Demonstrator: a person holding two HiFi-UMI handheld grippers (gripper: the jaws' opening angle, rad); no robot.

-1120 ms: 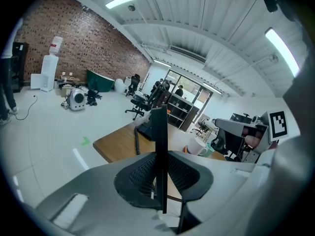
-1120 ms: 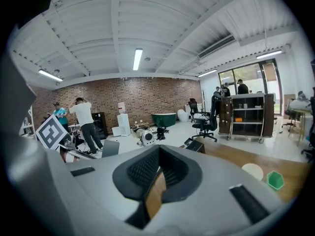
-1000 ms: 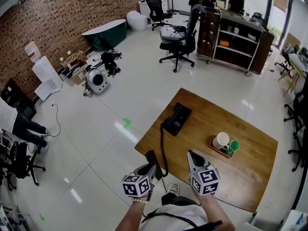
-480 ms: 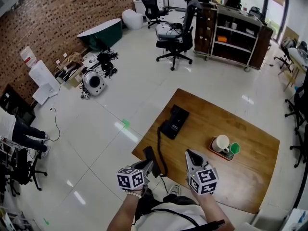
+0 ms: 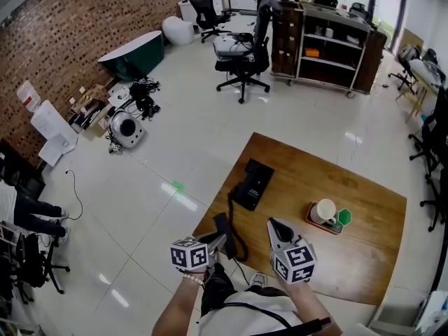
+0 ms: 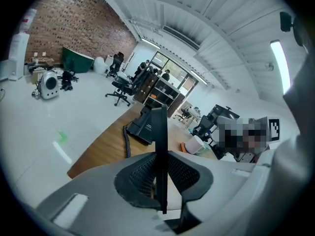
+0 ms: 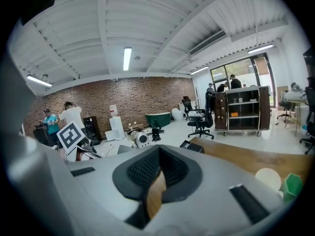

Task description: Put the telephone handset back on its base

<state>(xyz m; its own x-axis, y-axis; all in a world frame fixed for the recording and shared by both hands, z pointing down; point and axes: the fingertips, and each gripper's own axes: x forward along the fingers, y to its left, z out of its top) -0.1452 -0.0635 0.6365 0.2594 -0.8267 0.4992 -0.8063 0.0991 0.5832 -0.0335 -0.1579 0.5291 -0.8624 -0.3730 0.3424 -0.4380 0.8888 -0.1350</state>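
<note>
Black against wood: pinching the handset (image 6: 160,132) edge-on in the left gripper (image 5: 221,239) at the table's (image 5: 371,257) near corner, hiding its lower end behind the pads (image 6: 138,176). Holding the right gripper (image 5: 271,224) beside it, pressed together on nothing. Trailing a coiled cord (image 6: 128,144) up to the base (image 5: 252,183), well apart. Finding any print on the base too small to read.

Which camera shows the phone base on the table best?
The head view: the phone base lies whole and unblocked on the table. The left gripper view shows it partly behind the held handset; the right gripper view catches only a sliver.
</note>
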